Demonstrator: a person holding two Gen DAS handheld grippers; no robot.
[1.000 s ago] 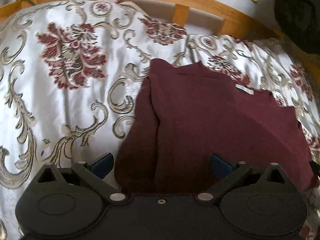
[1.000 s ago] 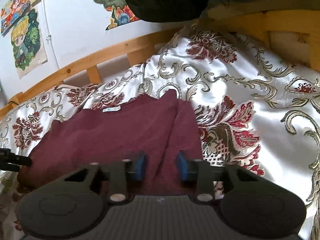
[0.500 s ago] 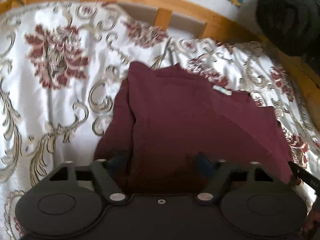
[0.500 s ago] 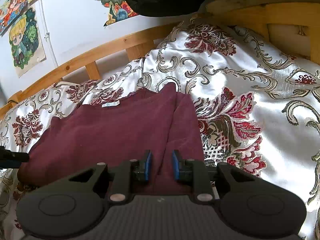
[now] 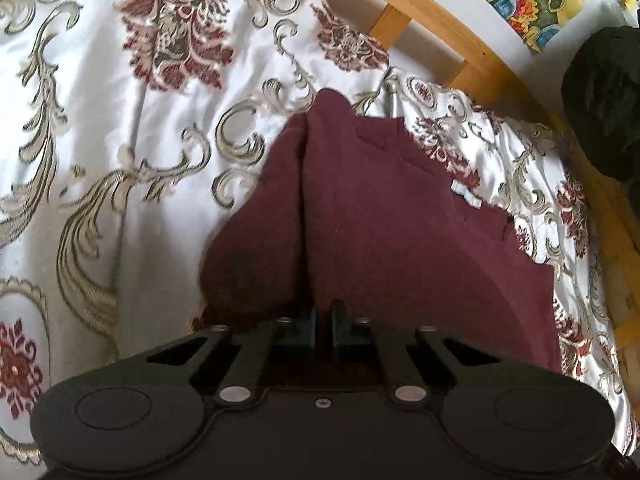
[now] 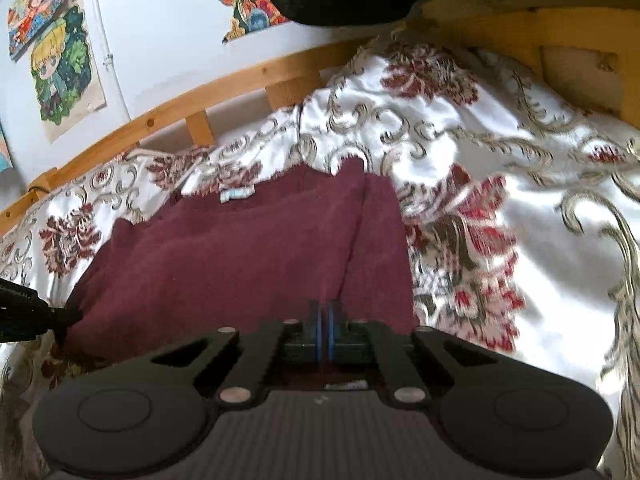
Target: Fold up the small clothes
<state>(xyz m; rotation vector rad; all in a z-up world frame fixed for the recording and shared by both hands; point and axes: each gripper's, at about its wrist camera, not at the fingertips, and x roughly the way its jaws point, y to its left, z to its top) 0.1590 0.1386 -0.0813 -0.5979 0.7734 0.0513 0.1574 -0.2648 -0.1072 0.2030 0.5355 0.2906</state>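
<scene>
A maroon garment (image 5: 400, 240) lies flat on the floral bedspread (image 5: 100, 140), a sleeve folded along its left side and a pale neck label (image 5: 466, 194) at its far edge. My left gripper (image 5: 323, 316) is closing its jaws, and the pads pinch the garment's near hem beside that sleeve fold. In the right wrist view the same garment (image 6: 240, 252) spreads to the left. My right gripper (image 6: 324, 312) is also closing, its blue pads nearly together with the near hem pressed between them. The left gripper's dark tip (image 6: 24, 312) shows at the garment's left corner.
A wooden bed rail (image 5: 440, 28) curves behind the bedspread, with a white wall and cartoon posters (image 6: 64, 72) beyond. A black bundle (image 5: 608, 100) sits on the frame at the right. The bedspread (image 6: 520, 160) extends wide to the garment's right.
The left jaws went from wide open astride the hem to pinched on it, and that gripper rolled and dropped closer. The right jaws narrowed onto the fabric.
</scene>
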